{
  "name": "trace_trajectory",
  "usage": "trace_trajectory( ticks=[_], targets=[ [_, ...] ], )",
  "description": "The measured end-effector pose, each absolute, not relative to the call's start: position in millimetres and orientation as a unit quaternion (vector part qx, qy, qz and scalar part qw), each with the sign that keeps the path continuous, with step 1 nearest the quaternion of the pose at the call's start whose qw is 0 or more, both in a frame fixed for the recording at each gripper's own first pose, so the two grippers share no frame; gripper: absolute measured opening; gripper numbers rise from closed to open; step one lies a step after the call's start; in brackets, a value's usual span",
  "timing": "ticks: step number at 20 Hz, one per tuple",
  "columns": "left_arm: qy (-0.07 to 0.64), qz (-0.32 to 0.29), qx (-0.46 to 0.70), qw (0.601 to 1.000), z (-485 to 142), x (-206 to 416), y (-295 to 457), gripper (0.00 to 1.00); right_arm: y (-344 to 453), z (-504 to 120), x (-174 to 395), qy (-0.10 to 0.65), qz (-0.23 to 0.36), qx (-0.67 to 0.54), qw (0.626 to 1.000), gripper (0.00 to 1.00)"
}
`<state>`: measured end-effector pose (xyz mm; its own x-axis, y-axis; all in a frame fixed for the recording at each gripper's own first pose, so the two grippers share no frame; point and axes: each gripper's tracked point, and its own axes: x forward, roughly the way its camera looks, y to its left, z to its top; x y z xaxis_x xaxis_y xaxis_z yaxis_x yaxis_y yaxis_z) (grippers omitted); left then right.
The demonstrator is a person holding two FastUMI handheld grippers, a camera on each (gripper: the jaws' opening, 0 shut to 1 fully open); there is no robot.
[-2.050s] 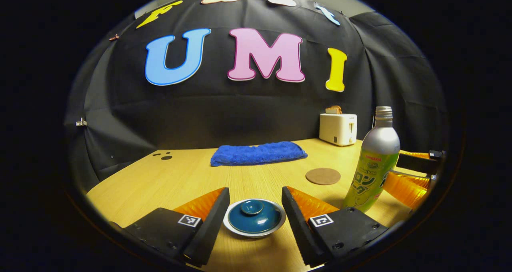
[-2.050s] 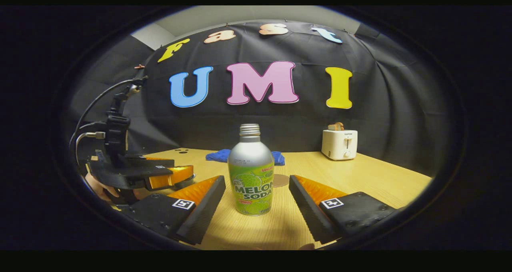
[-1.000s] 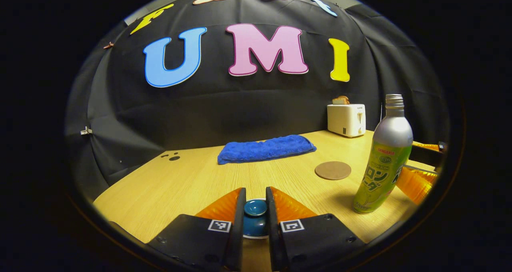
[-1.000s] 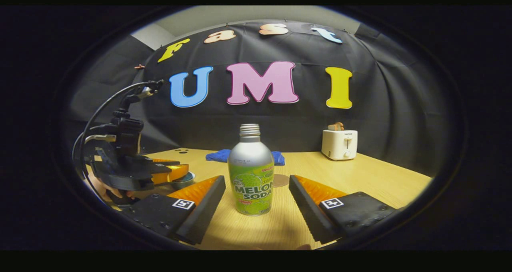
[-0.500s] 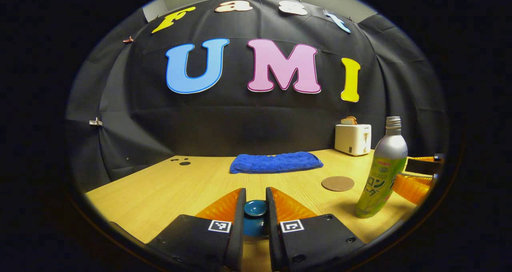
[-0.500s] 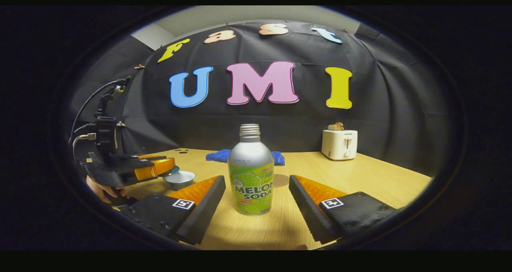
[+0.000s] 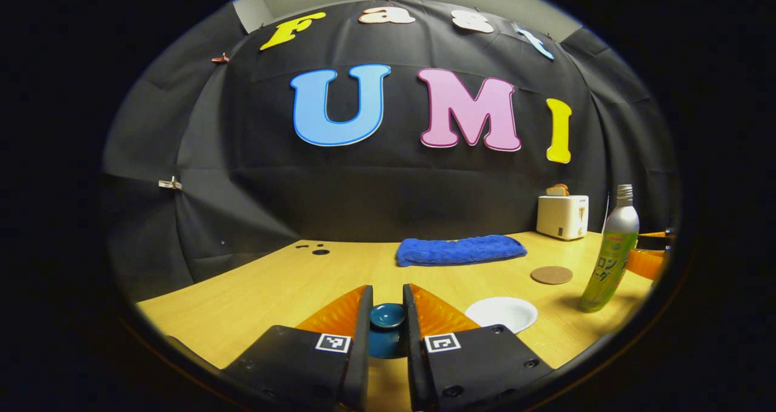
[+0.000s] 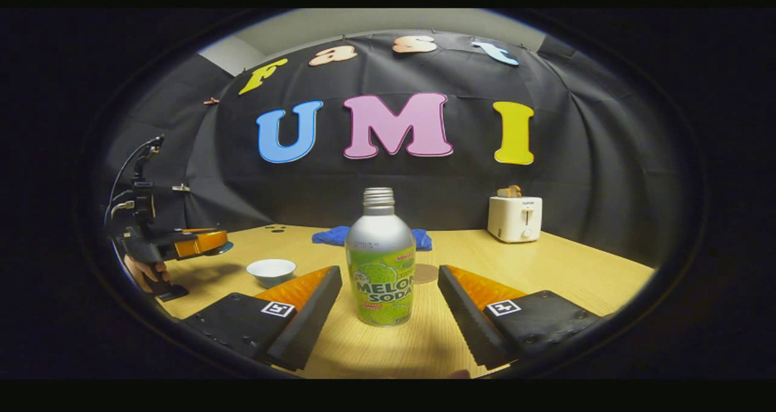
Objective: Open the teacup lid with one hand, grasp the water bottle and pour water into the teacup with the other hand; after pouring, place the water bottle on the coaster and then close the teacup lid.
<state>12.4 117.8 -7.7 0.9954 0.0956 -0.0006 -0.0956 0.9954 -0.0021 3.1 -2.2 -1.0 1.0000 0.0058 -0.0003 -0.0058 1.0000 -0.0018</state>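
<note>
My left gripper (image 7: 386,315) pinches the teacup lid (image 7: 387,316) aloft, clear of the open teacup (image 7: 502,312). My right gripper (image 8: 388,300) gapes around the water bottle (image 8: 380,259) on the worktop (image 8: 545,266); next, squeeze.

One teacup (image 7: 501,312), lid (image 7: 387,316), bottle (image 8: 380,260), coaster (image 7: 551,274), cloth (image 7: 459,249), toaster (image 8: 514,218).

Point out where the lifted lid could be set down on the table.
Bare wood lies left of the teacup, toward the table's far-left holes, under the left gripper holding the lid. Crowded: around the water bottle, coaster, blue towel, right gripper.
</note>
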Motion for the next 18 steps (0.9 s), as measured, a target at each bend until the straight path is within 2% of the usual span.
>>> trace_trajectory(
  ticks=[5, 15, 18],
  targets=[
    [0.000, 0.039, -0.001, 0.999, -8, 17, 132, 0.31, 8, -2, 19, 0.001, 0.021, -0.001, 1.000, 0.99],
    [-0.001, 0.019, 0.000, 1.000, -7, 18, 125, 0.30, 6, -4, 54, 0.002, 0.016, -0.001, 1.000, 0.99],
    [-0.001, 0.016, 0.000, 1.000, -7, 18, 124, 0.31, -2, -3, 64, 0.001, -0.001, -0.002, 1.000, 0.99]
  ],
)
